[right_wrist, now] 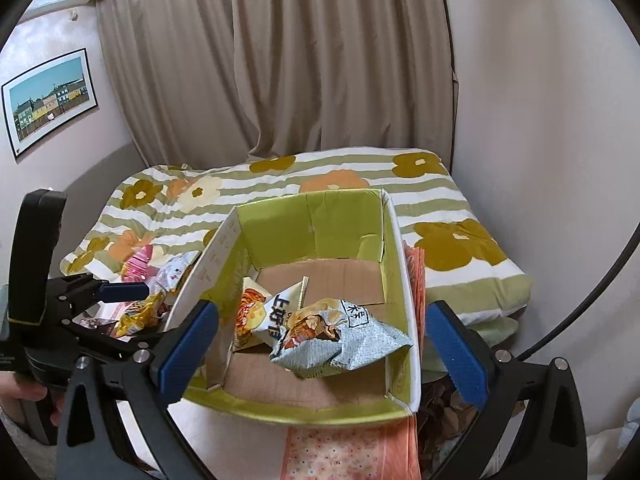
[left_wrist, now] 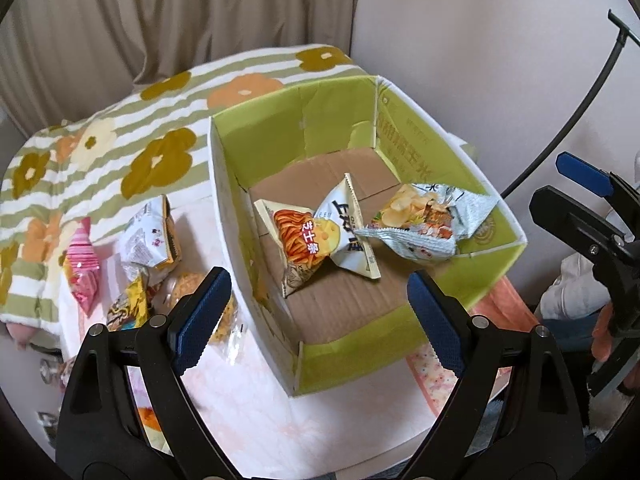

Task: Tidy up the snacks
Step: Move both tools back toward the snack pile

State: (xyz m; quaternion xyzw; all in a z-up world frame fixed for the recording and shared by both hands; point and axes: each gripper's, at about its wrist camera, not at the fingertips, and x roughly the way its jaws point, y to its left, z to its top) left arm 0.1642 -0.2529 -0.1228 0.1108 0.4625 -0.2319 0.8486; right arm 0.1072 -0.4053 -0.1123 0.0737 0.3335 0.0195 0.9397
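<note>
An open green cardboard box (left_wrist: 404,112) (right_wrist: 400,240) stands on the table. Inside lie a cream packet with orange sticks (left_wrist: 316,236) (right_wrist: 260,312) and a pale blue chip packet (left_wrist: 424,224) (right_wrist: 340,340). Several loose snack packets lie left of the box: a white one (left_wrist: 148,236), a pink one (left_wrist: 82,272) and a yellow one (left_wrist: 128,308) (right_wrist: 140,312). My left gripper (left_wrist: 316,312) is open and empty over the box's near left corner. My right gripper (right_wrist: 320,344) is open and empty above the box's near edge, right over the blue packet.
A flowered green-striped blanket (left_wrist: 100,148) (right_wrist: 460,240) lies behind the box. Beige curtains (right_wrist: 300,60) hang at the back. An orange cloth (right_wrist: 352,452) lies under the box's near side. The other gripper shows at each view's edge (left_wrist: 592,224) (right_wrist: 80,300).
</note>
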